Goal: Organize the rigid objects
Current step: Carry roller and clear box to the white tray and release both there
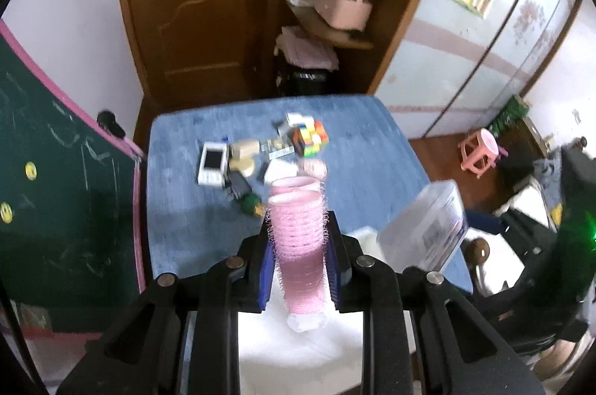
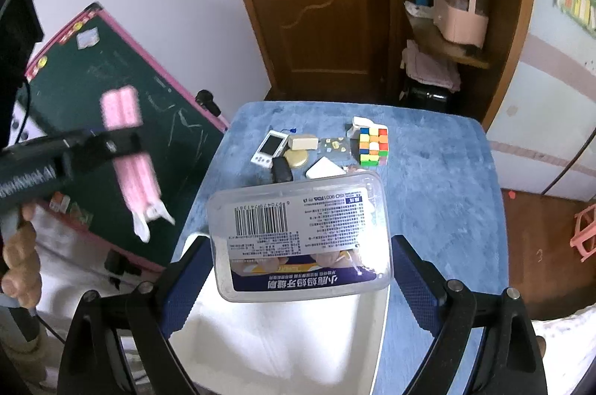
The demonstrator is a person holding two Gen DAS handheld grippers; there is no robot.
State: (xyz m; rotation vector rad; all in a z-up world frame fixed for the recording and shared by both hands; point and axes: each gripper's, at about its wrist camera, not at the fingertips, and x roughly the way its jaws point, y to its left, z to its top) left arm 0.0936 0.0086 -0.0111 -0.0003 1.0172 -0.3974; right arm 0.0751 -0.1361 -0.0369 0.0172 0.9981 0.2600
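Two pink hair rollers point(image 1: 298, 238), packed as a pair, sit clamped between the pads of the left gripper point(image 1: 300, 268), held up in the air above a white tray point(image 1: 298, 354) at the near table edge. One clear plastic box point(image 2: 298, 238) hangs between the widely spread fingers of the right gripper point(image 2: 298, 283); whether the pads touch it, I cannot tell. Far off on the blue table point(image 2: 439, 208): one colour cube point(image 2: 373, 146), one white timer point(image 2: 270, 147), one round gold tin point(image 2: 296, 157).
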